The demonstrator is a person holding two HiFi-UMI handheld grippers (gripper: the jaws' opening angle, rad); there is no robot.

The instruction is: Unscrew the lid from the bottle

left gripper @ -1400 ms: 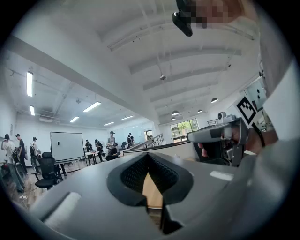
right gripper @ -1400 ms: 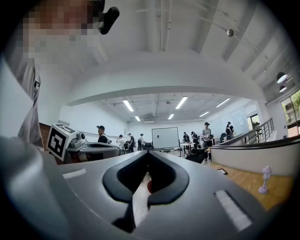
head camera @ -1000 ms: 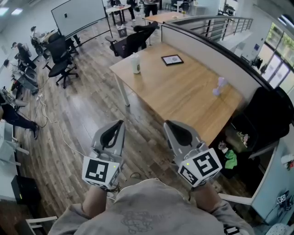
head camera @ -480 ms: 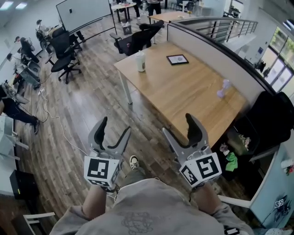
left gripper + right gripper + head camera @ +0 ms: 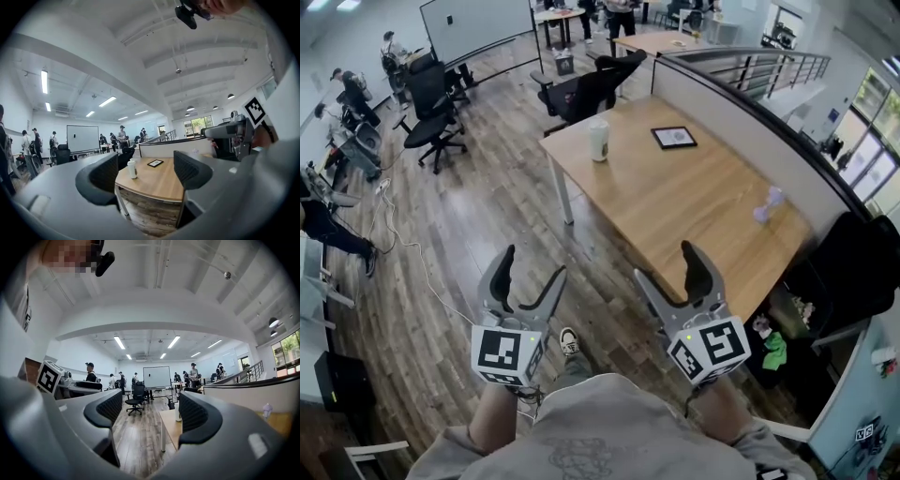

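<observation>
Grey jaws on both, spread wide, just been opening. Nothing between those of left gripper (image 5: 532, 265) or of right gripper (image 5: 667, 264). Held out level, side by side, above wood-plank floor (image 5: 469, 234), apart from the wooden table (image 5: 675, 202) ahead. On that table, near its left end: white bottle (image 5: 599, 141), upright, lid on. Just beyond, to the right, flat tablet (image 5: 675, 138). Toward the table's right edge, small lilac object (image 5: 766, 203), too small to identify.
</observation>
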